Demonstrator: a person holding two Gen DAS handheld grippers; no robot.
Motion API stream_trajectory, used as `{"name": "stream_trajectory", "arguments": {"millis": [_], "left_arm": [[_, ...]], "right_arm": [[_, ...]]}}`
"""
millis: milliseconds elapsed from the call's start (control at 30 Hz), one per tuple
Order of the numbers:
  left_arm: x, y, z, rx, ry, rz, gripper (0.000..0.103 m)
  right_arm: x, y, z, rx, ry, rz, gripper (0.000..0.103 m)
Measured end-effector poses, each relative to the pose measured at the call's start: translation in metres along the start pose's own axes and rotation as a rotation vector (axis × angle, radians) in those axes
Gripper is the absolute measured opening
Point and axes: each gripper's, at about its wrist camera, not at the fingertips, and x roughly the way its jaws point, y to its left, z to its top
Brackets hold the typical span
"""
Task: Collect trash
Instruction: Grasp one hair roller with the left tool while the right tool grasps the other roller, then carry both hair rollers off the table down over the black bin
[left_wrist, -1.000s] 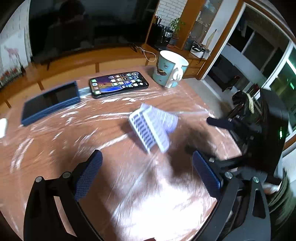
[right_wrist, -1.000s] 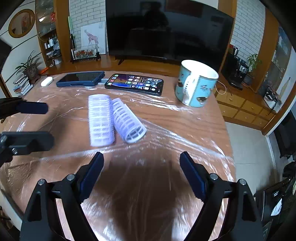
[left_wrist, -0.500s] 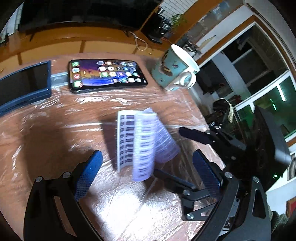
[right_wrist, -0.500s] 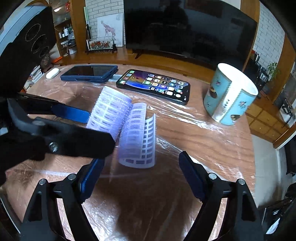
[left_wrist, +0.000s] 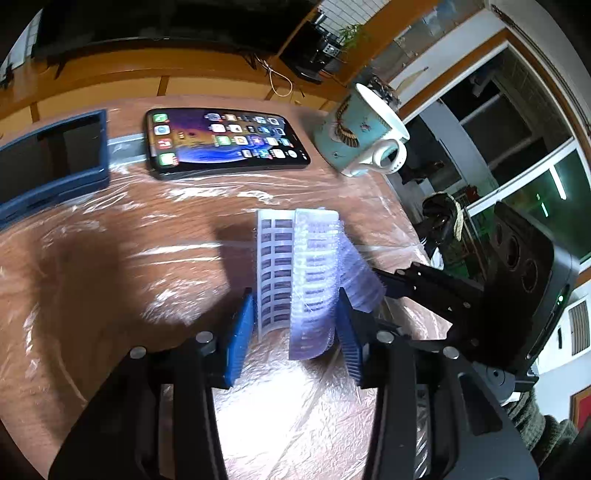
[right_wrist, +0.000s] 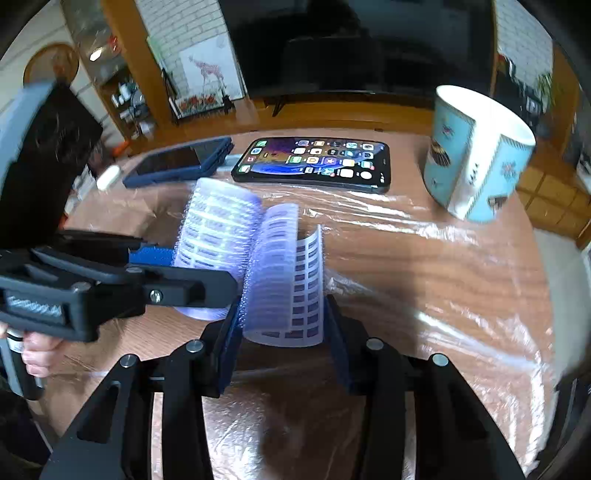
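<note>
Two pale purple hair rollers lie side by side on the plastic-covered wooden table. My left gripper (left_wrist: 295, 328) is shut on one hair roller (left_wrist: 310, 280). My right gripper (right_wrist: 282, 328) is shut on the other hair roller (right_wrist: 280, 273). In the right wrist view the left gripper's fingers (right_wrist: 155, 256) clamp the left roller (right_wrist: 218, 229). In the left wrist view the right gripper (left_wrist: 384, 284) comes in from the right behind the rollers. Both rollers look squashed between the blue pads.
A lit smartphone (left_wrist: 225, 142) and a dark phone in a blue case (left_wrist: 51, 158) lie at the table's far side. A teal mug (right_wrist: 476, 151) stands at the far right. Crinkled clear film (right_wrist: 461, 258) covers the table. The table edge drops off at right.
Both grippers have moved in onto the rollers and closed from wide open to shut on them. The rollers have shifted and are now squeezed.
</note>
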Motion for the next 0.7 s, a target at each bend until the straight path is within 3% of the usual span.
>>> {"name": "stream_trajectory", "arguments": {"millis": [333, 700], "left_arm": [[-0.027, 0.003, -0.015, -0.015, -0.061, 0.019, 0.044], [-0.067, -0.013, -0.063, 0.050, -0.110, 0.144, 0.044]], "right_arm": [[-0.022, 0.008, -0.011, 0.033, -0.034, 0.033, 0.042], [-0.053, 0.022, -0.044, 0.072, -0.036, 0.142, 0.042]]}}
